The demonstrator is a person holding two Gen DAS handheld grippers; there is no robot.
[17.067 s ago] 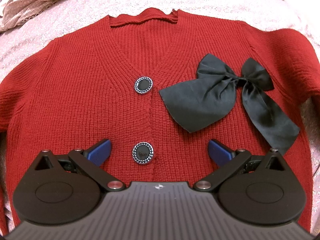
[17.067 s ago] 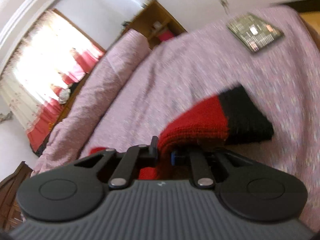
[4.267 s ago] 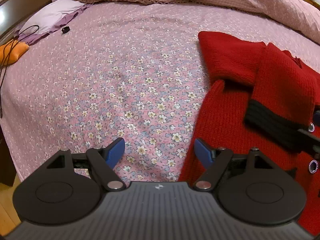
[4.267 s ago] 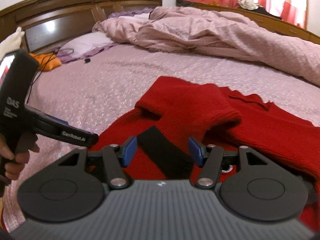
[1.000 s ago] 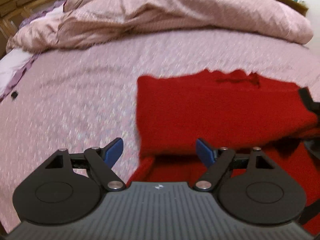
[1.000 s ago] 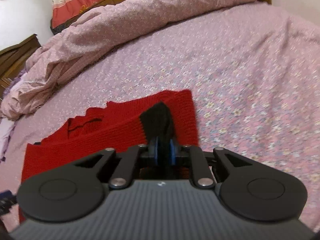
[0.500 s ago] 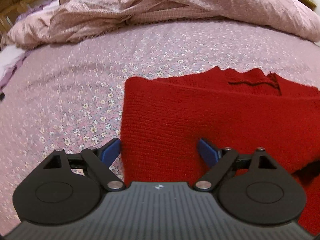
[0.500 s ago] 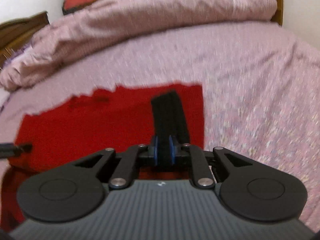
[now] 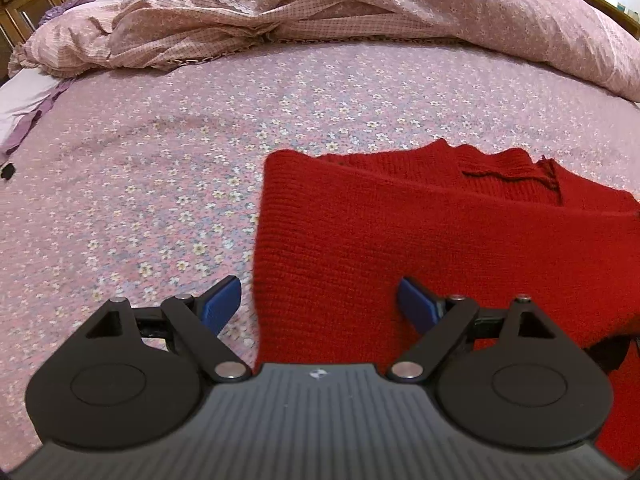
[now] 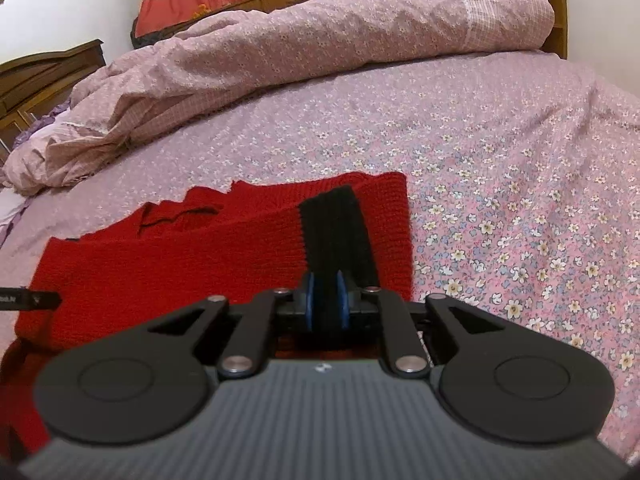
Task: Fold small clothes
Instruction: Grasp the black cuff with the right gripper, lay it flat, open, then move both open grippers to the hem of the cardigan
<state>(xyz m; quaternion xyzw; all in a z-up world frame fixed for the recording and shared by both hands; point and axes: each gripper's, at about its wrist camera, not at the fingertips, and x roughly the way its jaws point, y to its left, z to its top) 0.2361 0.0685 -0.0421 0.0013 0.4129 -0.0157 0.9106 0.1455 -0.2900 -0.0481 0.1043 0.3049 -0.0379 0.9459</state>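
My left gripper [image 9: 318, 304] spread wide over the folded edge of the red cardigan [image 9: 440, 248], nothing pinched, my right gripper [image 10: 325, 300] clamped on its black cuff [image 10: 332, 232], jaws just easing apart, cardigan mid-bed on the floral sheet [image 10: 500, 184], quilt [image 9: 360, 4] bunched along the far edge.

the red cardigan [image 9: 440, 248] now lies sleeves folded in, bow hidden.
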